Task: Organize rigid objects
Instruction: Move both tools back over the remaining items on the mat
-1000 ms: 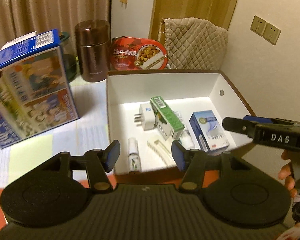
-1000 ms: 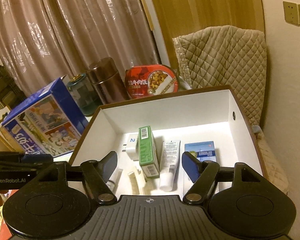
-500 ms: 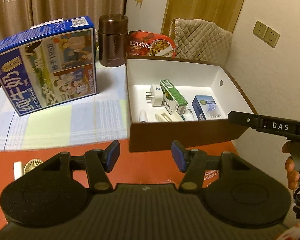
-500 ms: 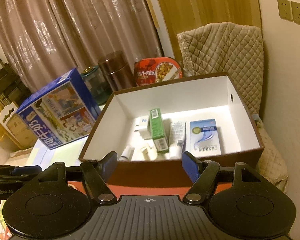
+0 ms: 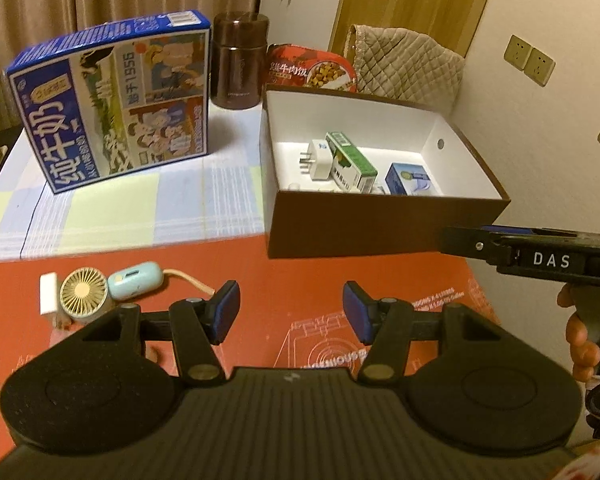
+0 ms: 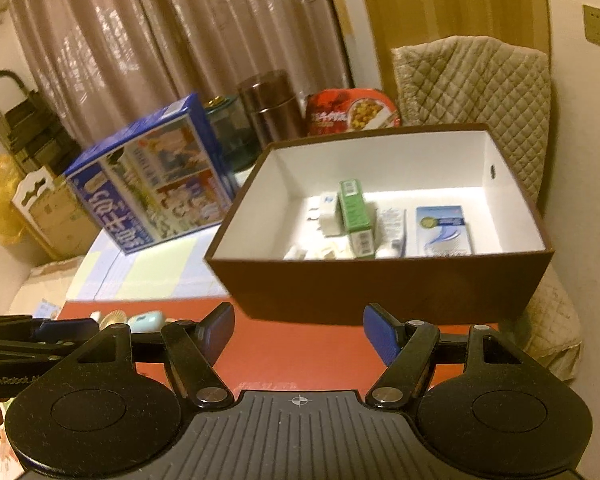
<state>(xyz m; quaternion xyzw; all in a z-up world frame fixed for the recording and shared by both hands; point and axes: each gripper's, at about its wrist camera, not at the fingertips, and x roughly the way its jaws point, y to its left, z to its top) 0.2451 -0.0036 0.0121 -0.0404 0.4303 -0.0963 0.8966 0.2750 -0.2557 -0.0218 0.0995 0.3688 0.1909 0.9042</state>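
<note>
With both my left gripper (image 5: 291, 312) and right gripper (image 6: 299, 334) wide and empty, the brown box (image 5: 380, 224) holds several items, while the mini fan (image 5: 83, 291) remains outside.

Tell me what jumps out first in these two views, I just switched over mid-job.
The brown box with its white inside dominates the right side of the table, holding a green carton, a white plug and a blue-white packet. Left of it stands a big blue milk carton. Nearer, on the red mat, lie a small fan and a pale blue case; both grippers are open, holding nothing.
</note>
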